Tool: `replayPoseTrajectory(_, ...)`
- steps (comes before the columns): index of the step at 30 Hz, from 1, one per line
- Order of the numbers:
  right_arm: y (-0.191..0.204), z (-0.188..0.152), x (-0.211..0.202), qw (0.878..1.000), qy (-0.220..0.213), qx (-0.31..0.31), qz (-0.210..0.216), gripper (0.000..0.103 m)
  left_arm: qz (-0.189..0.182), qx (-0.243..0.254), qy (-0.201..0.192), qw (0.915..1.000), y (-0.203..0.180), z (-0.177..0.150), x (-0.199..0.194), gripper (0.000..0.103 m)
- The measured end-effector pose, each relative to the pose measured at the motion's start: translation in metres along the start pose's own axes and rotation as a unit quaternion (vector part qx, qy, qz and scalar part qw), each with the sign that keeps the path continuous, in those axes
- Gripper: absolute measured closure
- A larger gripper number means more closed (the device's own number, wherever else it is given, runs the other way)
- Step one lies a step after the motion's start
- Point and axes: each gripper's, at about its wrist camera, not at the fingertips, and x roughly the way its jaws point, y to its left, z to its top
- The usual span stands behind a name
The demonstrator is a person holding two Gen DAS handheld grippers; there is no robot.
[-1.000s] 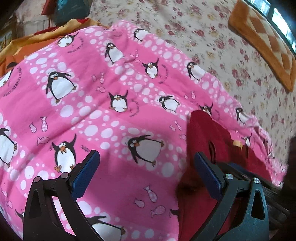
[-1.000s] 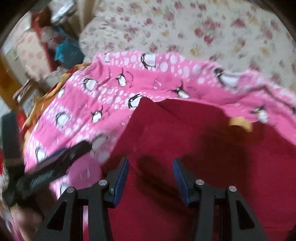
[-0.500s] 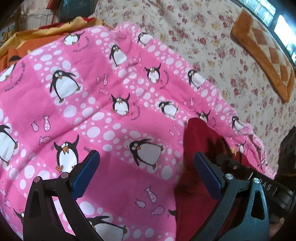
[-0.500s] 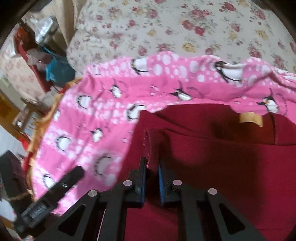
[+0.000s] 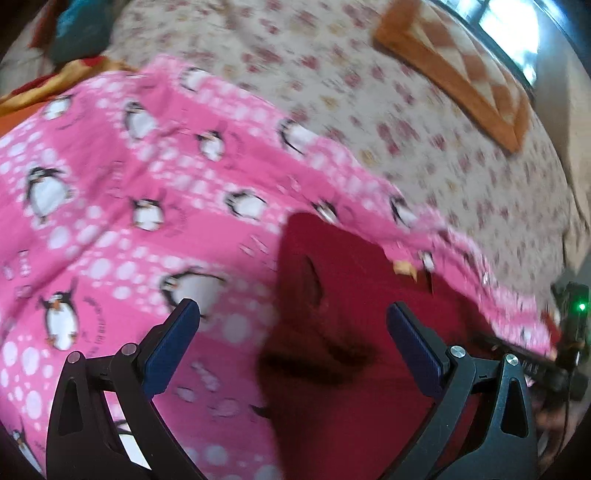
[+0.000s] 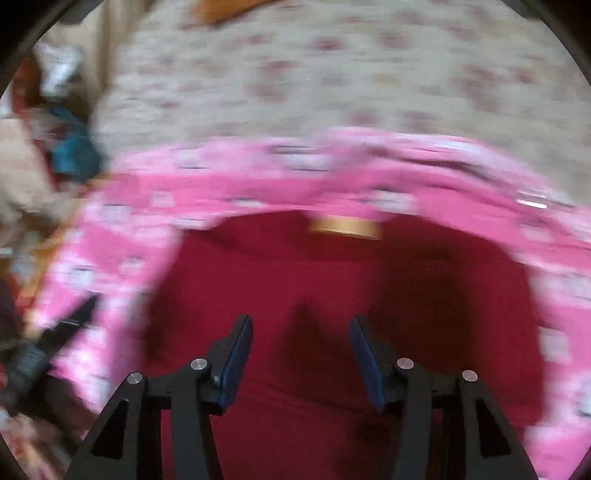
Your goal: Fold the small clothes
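Note:
A dark red garment (image 5: pixel 351 332) lies flat on a pink penguin-print blanket (image 5: pixel 110 221), with a tan label (image 5: pixel 404 266) at its far edge. My left gripper (image 5: pixel 291 310) is open above the garment's left edge, and its pads touch nothing. The right gripper's body (image 5: pixel 569 332) shows at the far right of that view. In the blurred right wrist view, my right gripper (image 6: pixel 300 325) hovers over the red garment (image 6: pixel 332 277). Its jaws are opening, and the cloth lies below them, not pinched. The label (image 6: pixel 345 227) sits ahead of it. My left gripper's finger (image 6: pixel 55 343) reaches in from the lower left.
The blanket rests on a floral bedsheet (image 5: pixel 369 92). An orange patchwork mat (image 5: pixel 461 74) lies at the far right near a bright window. Orange-yellow cloth (image 5: pixel 55 85) and a teal bundle (image 5: pixel 74 29) sit past the blanket's far left edge.
Half a second ago the right gripper was shut on a fold at the garment's left edge. It has let go, opened and swung right over the garment's middle. The left gripper shifted toward the garment.

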Motion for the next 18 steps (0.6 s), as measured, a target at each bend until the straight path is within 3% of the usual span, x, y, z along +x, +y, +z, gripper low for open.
replayPoseTrajectory(3, -0.063, -0.021, -0.012, 0.996, 0.010, 0.035, -0.087, 0.051, 0.033, 0.054, 0.028, 0.9976, -0.017, -0.010, 0.019, 0.001)
replayPoseTrajectory(6, -0.107, -0.048, -0.020, 0.995, 0.015, 0.063, -0.082, 0.055, 0.099, 0.087, 0.075, 0.9884, -0.021, -0.023, 0.046, 0.001)
replayPoseTrajectory(13, -0.105, -0.061, -0.054, 0.995, -0.017, 0.058, -0.073, 0.054, 0.091, 0.073, 0.066, 0.9909, -0.016, -0.022, 0.043, 0.001)
replayPoseTrajectory(14, -0.106, -0.064, -0.052, 0.995, -0.013, 0.061, -0.074, 0.054, 0.092, 0.074, 0.064, 0.9910, -0.017, -0.022, 0.042, 0.001)
replayPoseTrajectory(17, -0.111, -0.077, -0.027, 0.993, 0.063, 0.069, -0.068, 0.053, 0.091, 0.070, 0.061, 0.9915, -0.016, -0.026, 0.035, 0.001)
replayPoseTrajectory(18, -0.110, -0.080, -0.035, 0.994, 0.045, 0.071, -0.067, 0.053, 0.087, 0.065, 0.059, 0.9924, -0.015, -0.026, 0.030, 0.001)
